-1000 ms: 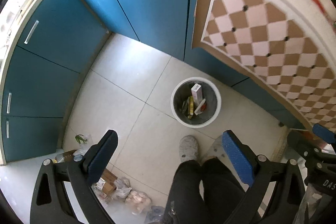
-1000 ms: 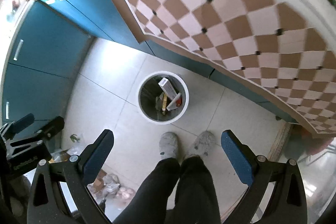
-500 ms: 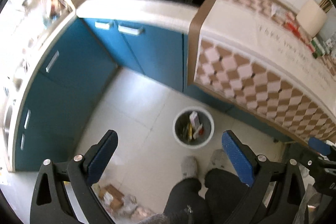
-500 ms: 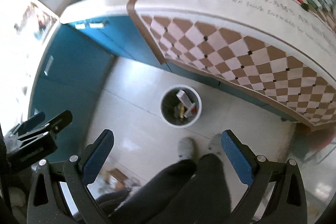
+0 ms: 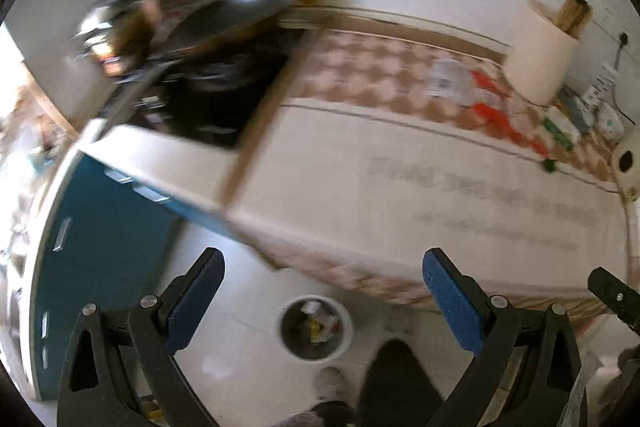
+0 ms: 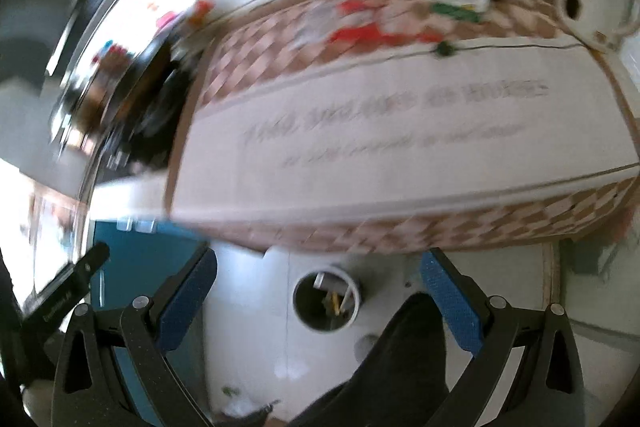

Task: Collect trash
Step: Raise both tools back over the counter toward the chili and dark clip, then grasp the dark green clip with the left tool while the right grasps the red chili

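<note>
1. Both cameras have swung up off the floor in the last second, and the counter top now fills each blurred view. By the look of it, the person is turning from the bin to hunt for the next piece of rubbish.
2. The left gripper [image 5: 322,301] is spread wide with nothing between its blue pads; the right gripper [image 6: 318,293] is just as wide and just as empty.
3. The white trash bin [image 5: 317,327] sits on the floor tiles below the counter's front edge, framed between the fingers of each gripper but far beneath them, with packaging already inside.
4. The likely targets are the red wrappers [image 6: 374,29] and green packet [image 6: 456,10] near the counter's back edge, right of centre, beside a white cylindrical holder [image 5: 542,57]. They lie well apart from both sets of fingers.
5. Motion blur hides exactly what the litter is.
</note>
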`<action>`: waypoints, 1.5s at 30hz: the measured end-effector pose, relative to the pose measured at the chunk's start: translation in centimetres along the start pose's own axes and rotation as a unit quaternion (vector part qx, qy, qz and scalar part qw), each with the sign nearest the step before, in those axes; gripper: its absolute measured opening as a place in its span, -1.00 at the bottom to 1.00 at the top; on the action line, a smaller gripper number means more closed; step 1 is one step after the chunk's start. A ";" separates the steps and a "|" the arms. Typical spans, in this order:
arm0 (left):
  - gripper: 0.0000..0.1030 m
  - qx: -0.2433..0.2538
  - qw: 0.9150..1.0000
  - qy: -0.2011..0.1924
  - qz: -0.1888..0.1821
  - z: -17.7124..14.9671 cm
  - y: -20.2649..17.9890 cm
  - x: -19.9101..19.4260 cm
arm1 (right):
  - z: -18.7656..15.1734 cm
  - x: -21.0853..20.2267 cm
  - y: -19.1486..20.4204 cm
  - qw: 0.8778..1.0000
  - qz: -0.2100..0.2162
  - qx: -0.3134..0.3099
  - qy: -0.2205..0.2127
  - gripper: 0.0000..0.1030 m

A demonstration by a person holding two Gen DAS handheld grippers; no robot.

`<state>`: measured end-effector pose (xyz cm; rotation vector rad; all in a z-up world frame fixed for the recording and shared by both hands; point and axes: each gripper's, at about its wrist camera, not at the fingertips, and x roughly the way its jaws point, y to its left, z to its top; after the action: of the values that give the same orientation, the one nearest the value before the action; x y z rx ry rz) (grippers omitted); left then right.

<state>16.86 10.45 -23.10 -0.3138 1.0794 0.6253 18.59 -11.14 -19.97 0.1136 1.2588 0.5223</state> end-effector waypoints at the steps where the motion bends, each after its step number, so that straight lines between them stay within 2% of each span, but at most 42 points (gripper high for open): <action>1: 0.97 0.005 1.000 0.010 -0.016 1.3 -2.0 1.0 | 1.2 0.2 -1.0 1.000 -0.004 0.009 -0.002 1.00; 4: 0.95 0.033 0.996 0.039 -0.068 4.7 -9.2 4.1 | 6.3 0.7 -6.3 0.999 -0.021 0.048 -0.014 1.00; 7: 0.92 0.082 0.988 0.067 -0.111 7.1 -16.9 7.6 | 10.6 1.2 -11.7 0.996 -0.045 0.079 -0.027 0.97; 8: 0.84 0.100 0.984 0.076 -0.125 7.8 -19.4 8.8 | 11.8 1.4 -13.6 0.994 -0.049 0.092 -0.032 0.91; 9: 0.66 0.119 0.980 0.088 -0.134 8.3 -22.1 10.2 | 12.8 1.6 -15.0 0.993 -0.052 0.102 -0.036 0.70; 10: 0.57 0.131 0.977 0.097 -0.141 8.8 -23.9 11.1 | 13.8 2.0 -16.8 0.991 -0.059 0.114 -0.035 0.49; 11: 0.46 0.146 0.971 0.110 -0.154 9.3 -26.4 12.6 | 15.1 2.7 -18.7 0.989 -0.064 0.128 -0.029 0.42; 12: 0.39 0.154 0.968 0.117 -0.161 9.5 -27.8 13.3 | 16.0 3.1 -20.6 0.987 -0.067 0.143 -0.025 0.38; 16: 0.37 0.193 0.956 0.139 -0.170 9.8 -32.8 16.9 | 17.5 4.1 -25.1 0.981 -0.089 0.174 -0.016 0.38; 17: 0.32 0.199 0.955 0.143 -0.167 9.8 -33.6 17.6 | 17.6 4.4 -25.9 0.979 -0.091 0.181 -0.012 0.38; 19: -0.16 0.207 0.952 0.153 -0.166 9.8 -34.7 19.0 | 17.8 5.1 -27.4 0.977 -0.097 0.191 -0.003 0.38; 20: -0.53 0.208 0.950 0.159 -0.167 9.8 -35.0 19.3 | 17.9 5.4 -28.3 0.976 -0.099 0.196 0.000 0.38; 23: -0.57 0.220 0.951 0.140 -0.164 9.7 -35.2 18.9 | 18.1 6.0 -29.7 0.973 -0.102 0.205 0.009 0.38; 26: -0.57 0.206 0.960 0.127 -0.140 9.7 -33.0 18.0 | 18.6 6.7 -30.1 0.973 -0.096 0.208 0.018 0.38; 29: -0.57 0.178 0.974 0.108 -0.088 10.0 -28.9 17.4 | 19.6 7.7 -29.1 0.978 -0.076 0.192 0.027 0.38; 34: -0.58 0.133 0.987 0.094 0.004 10.8 -23.5 18.6 | 22.4 10.9 -23.4 0.994 -0.028 0.099 0.042 0.38; 38: -0.58 0.096 0.990 0.106 0.023 11.5 -21.7 20.4 | 24.7 14.1 -18.0 0.998 -0.027 -0.011 0.051 0.38; 41: -0.58 0.076 0.990 0.115 0.020 11.6 -21.2 21.3 | 25.9 17.3 -14.4 0.991 -0.053 -0.102 0.066 0.38; 44: -0.57 0.062 0.991 0.117 0.014 11.5 -21.0 21.5 | 25.8 20.2 -12.0 0.973 -0.101 -0.188 0.088 0.36; 45: -0.57 0.064 0.991 0.115 0.014 11.4 -21.0 21.5 | 25.7 21.1 -11.6 0.968 -0.116 -0.201 0.096 0.25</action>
<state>44.88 6.76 -38.35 -0.2644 1.3411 0.5516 50.41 -7.06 -34.49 -0.4312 1.3091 0.5839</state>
